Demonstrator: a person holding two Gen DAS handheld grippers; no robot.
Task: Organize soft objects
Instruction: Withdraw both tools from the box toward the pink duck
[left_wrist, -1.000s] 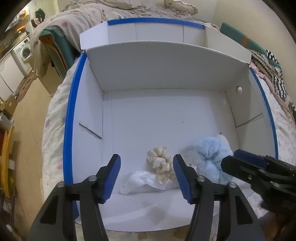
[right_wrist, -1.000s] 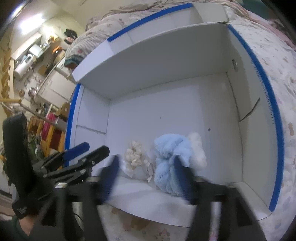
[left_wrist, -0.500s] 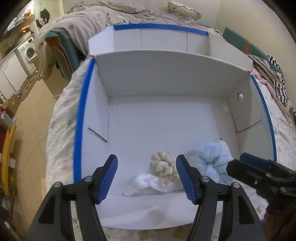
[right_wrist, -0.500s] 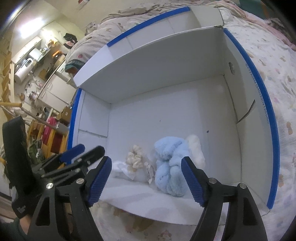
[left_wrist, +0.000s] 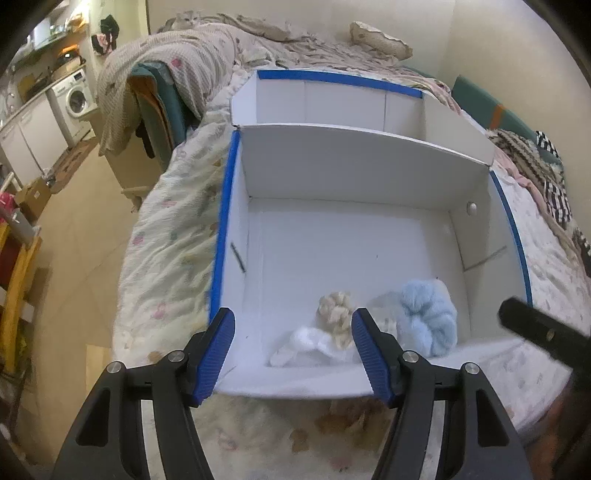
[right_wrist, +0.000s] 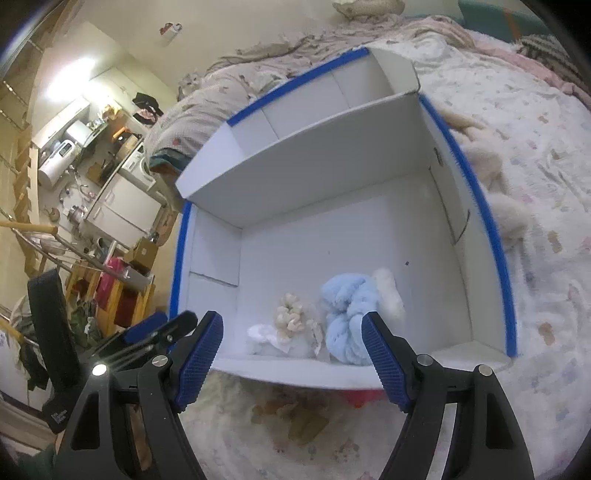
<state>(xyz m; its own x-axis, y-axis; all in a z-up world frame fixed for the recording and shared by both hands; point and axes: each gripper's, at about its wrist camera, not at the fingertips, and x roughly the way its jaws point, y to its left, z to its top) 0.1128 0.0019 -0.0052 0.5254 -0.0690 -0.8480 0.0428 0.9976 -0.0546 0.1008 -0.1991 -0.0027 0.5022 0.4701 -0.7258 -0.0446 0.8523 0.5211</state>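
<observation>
Against the near wall of the white box (left_wrist: 369, 173) on the bed lie the blue plush (left_wrist: 428, 317), cream scrunchie (left_wrist: 334, 312) and white cloth (left_wrist: 306, 345), while the left gripper (left_wrist: 293, 354) and right gripper (right_wrist: 291, 354) hover above, fingers spread, pinching nothing.

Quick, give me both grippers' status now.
Left gripper: open, holding nothing.
Right gripper: open, holding nothing.

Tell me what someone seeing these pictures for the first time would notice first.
Probably the big white box with blue-taped edges, sitting open on a floral bedspread. Huddled at its near wall are a fluffy light blue scrunchie, a cream scrunchie and a white soft item. Both grippers, left gripper and right gripper, hang open above the near edge, holding nothing.
</observation>
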